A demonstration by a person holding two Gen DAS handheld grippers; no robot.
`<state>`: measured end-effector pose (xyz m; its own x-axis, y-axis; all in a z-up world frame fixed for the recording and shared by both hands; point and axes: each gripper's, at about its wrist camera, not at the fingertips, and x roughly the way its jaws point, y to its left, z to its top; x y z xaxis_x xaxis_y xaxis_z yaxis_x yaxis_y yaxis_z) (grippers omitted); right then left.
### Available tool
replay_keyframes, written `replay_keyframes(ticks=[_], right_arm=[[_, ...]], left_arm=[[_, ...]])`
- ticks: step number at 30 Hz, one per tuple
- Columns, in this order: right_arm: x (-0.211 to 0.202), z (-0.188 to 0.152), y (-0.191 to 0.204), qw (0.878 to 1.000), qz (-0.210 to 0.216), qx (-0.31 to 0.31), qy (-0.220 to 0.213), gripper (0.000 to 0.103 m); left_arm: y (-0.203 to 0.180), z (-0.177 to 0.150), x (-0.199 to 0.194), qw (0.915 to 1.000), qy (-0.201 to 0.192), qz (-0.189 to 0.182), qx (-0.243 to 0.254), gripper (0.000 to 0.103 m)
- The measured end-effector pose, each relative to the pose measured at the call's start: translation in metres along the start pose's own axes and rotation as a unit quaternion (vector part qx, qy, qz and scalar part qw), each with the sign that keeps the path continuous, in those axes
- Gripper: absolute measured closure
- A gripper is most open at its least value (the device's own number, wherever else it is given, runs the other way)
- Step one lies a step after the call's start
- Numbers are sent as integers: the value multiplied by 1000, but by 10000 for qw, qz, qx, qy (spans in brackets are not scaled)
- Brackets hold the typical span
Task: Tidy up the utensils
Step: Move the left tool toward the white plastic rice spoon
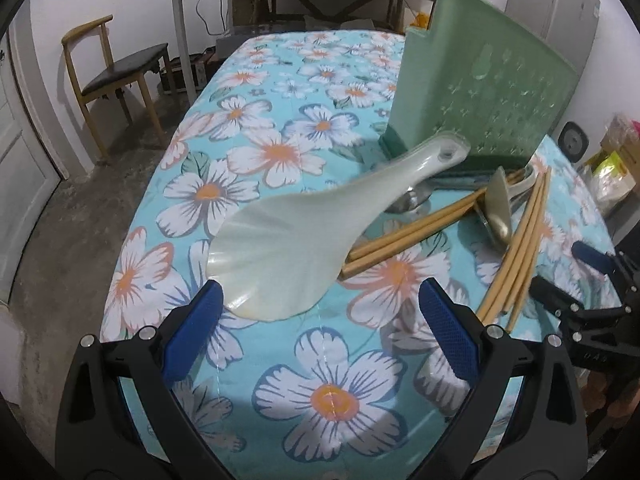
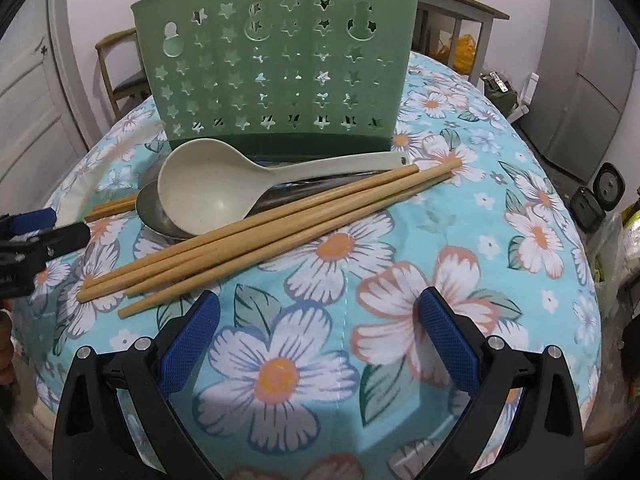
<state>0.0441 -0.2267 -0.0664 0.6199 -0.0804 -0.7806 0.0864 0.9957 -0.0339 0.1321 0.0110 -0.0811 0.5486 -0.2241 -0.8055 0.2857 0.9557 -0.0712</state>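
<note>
Grippers, left (image 1: 320, 316) and right (image 2: 320, 322), gape empty near smooth bamboo chopsticks (image 2: 256, 236) and star-perforated green holder (image 2: 276, 68).

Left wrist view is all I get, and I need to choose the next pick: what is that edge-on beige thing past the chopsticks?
Observer: A beige ladle, bowl facing up, its handle lying along the foot of the green holder.
Operator: Anything under it?
Observer: Yes, a metal spoon; the ladle's bowl rests on it.
Operator: What about the right gripper?
Observer: The right gripper is open and empty, over the tablecloth, just short of the front bundle of chopsticks.
</note>
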Motion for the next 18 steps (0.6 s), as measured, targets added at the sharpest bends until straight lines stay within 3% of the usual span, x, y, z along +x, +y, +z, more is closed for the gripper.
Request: replay_keyframes(ticks=[4,18], right_arm=[[5,0,-2,9999,105,38,22,6],[4,0,-5,9995,183,181,171,6]], left_arm=[[-1,-2,10,9994,188,264,142,8],[0,-3,11,9993,190,310,90,8]])
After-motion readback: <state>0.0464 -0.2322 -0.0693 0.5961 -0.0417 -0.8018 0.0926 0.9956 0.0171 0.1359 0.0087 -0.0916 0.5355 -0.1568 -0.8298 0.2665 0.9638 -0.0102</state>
